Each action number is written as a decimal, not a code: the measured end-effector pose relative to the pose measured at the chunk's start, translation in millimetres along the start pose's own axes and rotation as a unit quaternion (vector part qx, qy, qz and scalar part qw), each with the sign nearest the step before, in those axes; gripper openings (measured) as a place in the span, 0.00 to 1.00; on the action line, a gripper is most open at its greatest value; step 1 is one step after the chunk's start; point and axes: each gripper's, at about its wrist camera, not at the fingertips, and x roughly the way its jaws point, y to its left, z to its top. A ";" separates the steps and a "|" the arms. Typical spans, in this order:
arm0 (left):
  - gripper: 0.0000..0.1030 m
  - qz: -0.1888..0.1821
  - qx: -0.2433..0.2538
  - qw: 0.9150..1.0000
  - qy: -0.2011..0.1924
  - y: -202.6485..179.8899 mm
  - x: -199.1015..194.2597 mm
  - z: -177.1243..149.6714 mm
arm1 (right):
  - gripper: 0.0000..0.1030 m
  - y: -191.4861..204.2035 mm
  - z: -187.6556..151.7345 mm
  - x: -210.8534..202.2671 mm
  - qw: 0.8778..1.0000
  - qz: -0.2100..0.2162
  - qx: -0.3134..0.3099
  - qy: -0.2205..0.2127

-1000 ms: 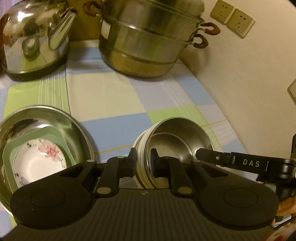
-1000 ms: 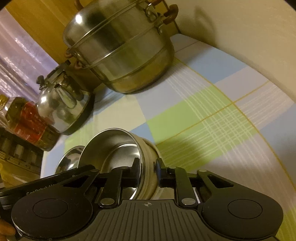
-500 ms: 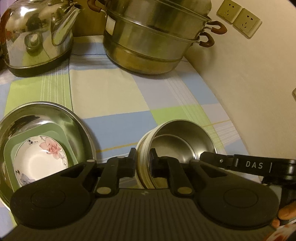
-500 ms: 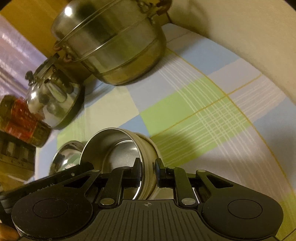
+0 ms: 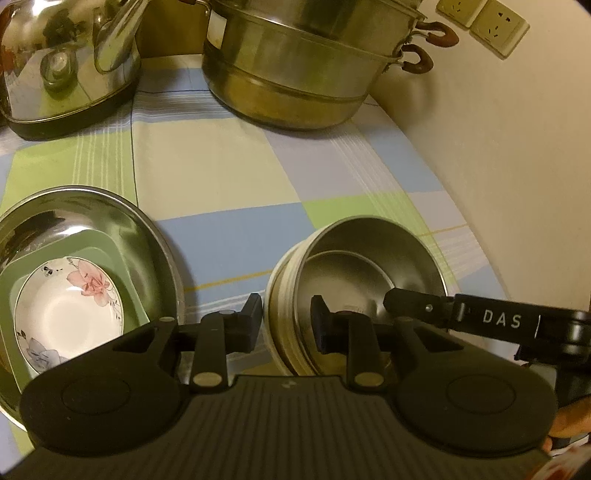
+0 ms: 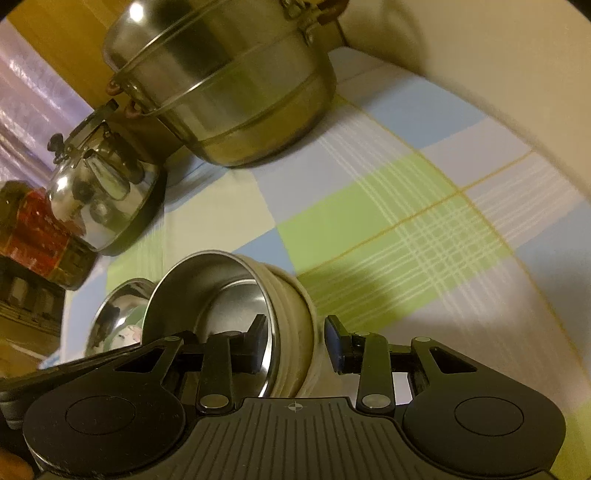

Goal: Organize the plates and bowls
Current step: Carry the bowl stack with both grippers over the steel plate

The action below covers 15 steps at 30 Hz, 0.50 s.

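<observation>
Steel-lined cream bowl (image 5: 365,280) sits far right, both grippers' (image 5: 286,317) (image 6: 295,341) fingers spread astride its rim; stacking into big steel bowl (image 5: 110,221) remains

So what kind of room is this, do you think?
Most likely a home kitchen counter: a steamer pot and kettle stand at the back of a checked cloth, with wall sockets above.

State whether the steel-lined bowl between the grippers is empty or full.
Empty: the steel-lined bowl shows bare metal inside, with only gripper fingers reaching in.
</observation>
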 end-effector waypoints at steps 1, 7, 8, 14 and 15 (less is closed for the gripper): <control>0.22 0.000 0.000 1.000 0.000 0.3 -0.6 -0.4 | 0.32 -1.2 0.0 -0.3 1.000 0.000 0.003 -0.002; 0.23 0.005 -0.006 1.000 0.004 1.0 -7.5 -7.6 | 0.24 -2.2 -1.5 -2.2 1.000 -0.004 0.006 0.011; 0.23 0.008 -0.006 1.000 0.005 1.5 -9.8 -11.0 | 0.24 -0.7 -2.4 -2.7 1.000 -0.005 0.002 0.016; 0.23 0.020 -0.017 0.999 0.021 7.4 -28.5 -33.7 | 0.23 13.0 -13.7 -6.3 0.998 -0.006 -0.024 0.066; 0.23 0.021 -0.020 0.999 0.023 8.8 -31.2 -37.0 | 0.23 15.1 -17.1 -7.1 0.997 -0.005 -0.027 0.072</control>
